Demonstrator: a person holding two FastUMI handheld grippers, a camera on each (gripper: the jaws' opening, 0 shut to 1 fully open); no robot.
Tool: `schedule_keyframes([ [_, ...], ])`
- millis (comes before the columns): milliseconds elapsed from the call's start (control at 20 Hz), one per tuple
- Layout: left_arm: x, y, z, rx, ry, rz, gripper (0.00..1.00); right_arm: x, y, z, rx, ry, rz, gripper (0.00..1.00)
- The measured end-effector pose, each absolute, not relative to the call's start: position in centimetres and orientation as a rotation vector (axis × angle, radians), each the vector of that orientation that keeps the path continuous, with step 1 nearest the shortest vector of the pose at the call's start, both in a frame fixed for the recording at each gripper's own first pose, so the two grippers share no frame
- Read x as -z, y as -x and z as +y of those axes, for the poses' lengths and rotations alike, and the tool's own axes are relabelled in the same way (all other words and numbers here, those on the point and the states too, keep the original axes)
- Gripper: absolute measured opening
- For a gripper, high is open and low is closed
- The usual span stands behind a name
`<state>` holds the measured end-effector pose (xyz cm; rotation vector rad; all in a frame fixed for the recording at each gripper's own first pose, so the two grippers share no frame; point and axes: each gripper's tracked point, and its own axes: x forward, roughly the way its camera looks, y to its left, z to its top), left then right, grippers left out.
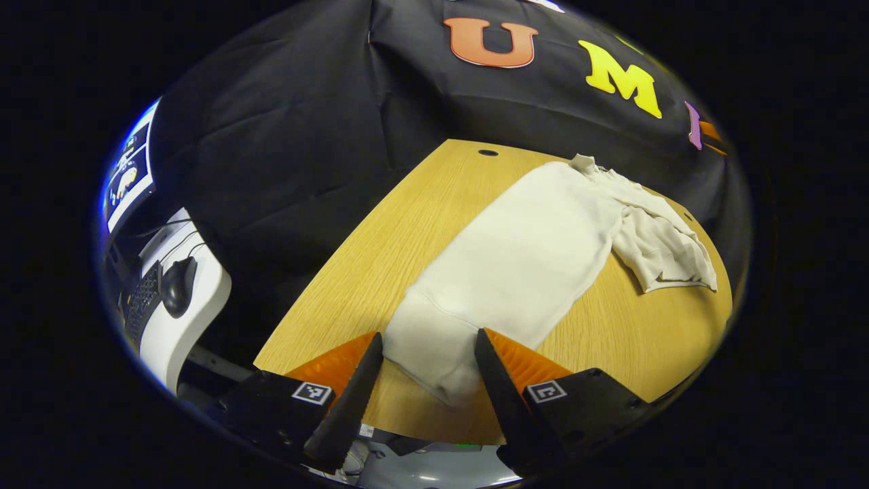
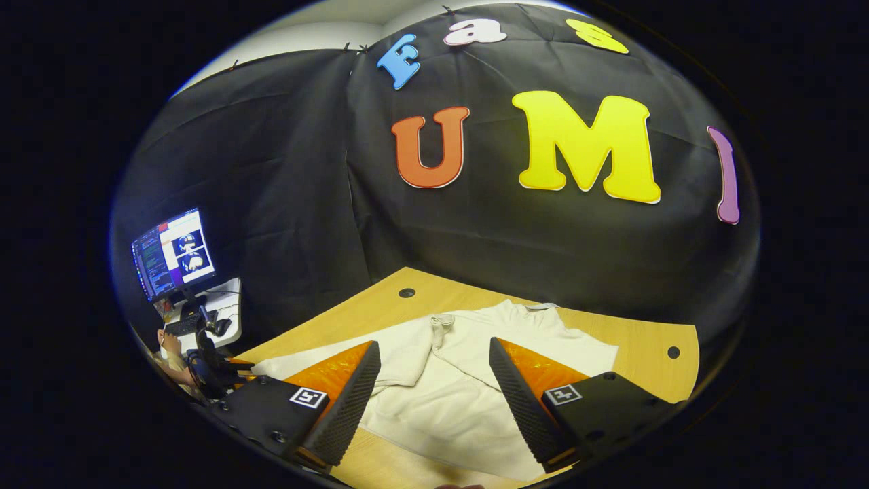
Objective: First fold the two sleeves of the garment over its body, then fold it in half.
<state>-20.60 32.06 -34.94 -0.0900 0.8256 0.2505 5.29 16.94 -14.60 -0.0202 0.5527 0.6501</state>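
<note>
A cream sweatshirt (image 1: pixel 529 251) lies stretched out on the wooden table (image 1: pixel 380 258). In the left gripper view its near end reaches the table's front edge, between the fingers of my left gripper (image 1: pixel 428 336), which is open; I cannot tell whether the fingers touch the cloth. A crumpled sleeve (image 1: pixel 662 248) sticks out at the far right. In the right gripper view the sweatshirt (image 2: pixel 461 394) has one sleeve laid across its body, cuff (image 2: pixel 445 319) towards the collar. My right gripper (image 2: pixel 434 344) hangs open above it, holding nothing.
A white side desk (image 1: pixel 204 305) with a mouse (image 1: pixel 178 285), a keyboard (image 1: pixel 139 305) and a lit monitor (image 2: pixel 173 255) stands to the left of the table. The table (image 2: pixel 638 339) has small round holes (image 2: pixel 406 293). A hand (image 2: pixel 170 346) holds the other gripper (image 2: pixel 207 367) at far left.
</note>
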Motion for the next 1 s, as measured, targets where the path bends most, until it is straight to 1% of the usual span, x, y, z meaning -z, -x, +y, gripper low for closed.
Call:
schedule_keyframes([
  [50,35.0,20.3,31.6,-0.238,0.099,0.823,0.76,14.7,-5.1,17.0,-0.650,0.016,0.556,1.00],
  [100,34.9,20.2,31.2,-0.235,0.100,0.821,0.60,14.7,-4.9,16.8,-0.651,0.013,0.560,1.00],
  [150,35.0,20.0,30.9,-0.227,0.110,0.817,0.39,14.9,-4.6,16.7,-0.652,0.013,0.568,1.00],
  [200,34.8,20.1,30.8,-0.235,0.123,0.811,0.33,15.2,-4.4,16.3,-0.651,0.014,0.576,1.00],
  [250,34.7,20.0,30.8,-0.246,0.150,0.806,0.18,15.4,-4.4,16.0,-0.648,0.015,0.582,1.00],
  [300,34.7,19.9,30.8,-0.261,0.197,0.804,0.14,15.4,-4.4,15.7,-0.643,0.013,0.584,1.00],
  [350,34.5,19.9,30.6,-0.269,0.247,0.799,0.05,15.3,-4.4,15.4,-0.639,0.009,0.581,1.00],
  [450,33.8,19.7,30.5,-0.280,0.288,0.789,0.03,15.1,-4.4,14.7,-0.629,0.001,0.577,1.00],
  [700,31.4,18.5,29.7,-0.269,0.299,0.772,0.03,14.7,-4.3,13.2,-0.607,-0.024,0.571,1.00],
  [1000,25.0,13.0,27.2,-0.195,0.267,0.659,0.03,13.9,-3.5,11.5,-0.605,-0.058,0.556,1.00],
])
